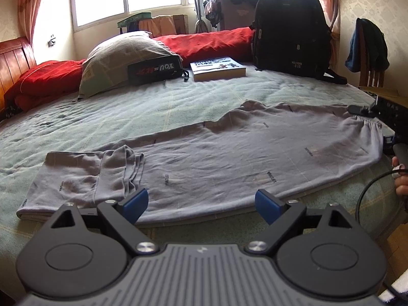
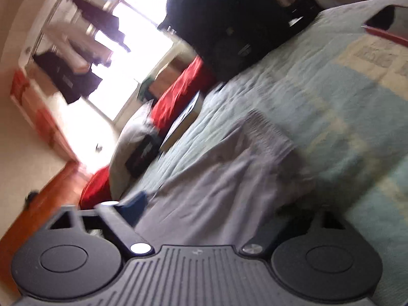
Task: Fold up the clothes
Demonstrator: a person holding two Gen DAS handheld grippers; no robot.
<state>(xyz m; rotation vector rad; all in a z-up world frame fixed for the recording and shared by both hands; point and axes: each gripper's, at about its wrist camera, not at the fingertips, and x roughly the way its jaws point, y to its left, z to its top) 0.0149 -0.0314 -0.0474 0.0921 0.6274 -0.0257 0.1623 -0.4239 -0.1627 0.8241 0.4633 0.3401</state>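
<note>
Grey trousers [image 1: 229, 158] lie flat across the green bedspread [image 1: 153, 107], with the elastic waistband at the right and the leg ends bunched at the left. My left gripper [image 1: 201, 204] hovers open over the trousers' near edge, nothing between its blue pads [image 1: 136, 201]. My right gripper [image 1: 367, 111] appears at the far right by the waistband, with a hand [image 1: 401, 178] below it. The right wrist view is blurred and tilted. There my right gripper [image 2: 211, 204] is spread open over the grey trousers [image 2: 229, 173], with cloth covering its right finger.
Along the far side of the bed are a pillow [image 1: 122, 61], a black pouch [image 1: 155, 70], a book [image 1: 218, 68], a red quilt [image 1: 209, 42] and a black backpack [image 1: 290, 28]. A chair with clothes [image 1: 368, 48] stands at the right. A cable [image 1: 369, 193] hangs near the hand.
</note>
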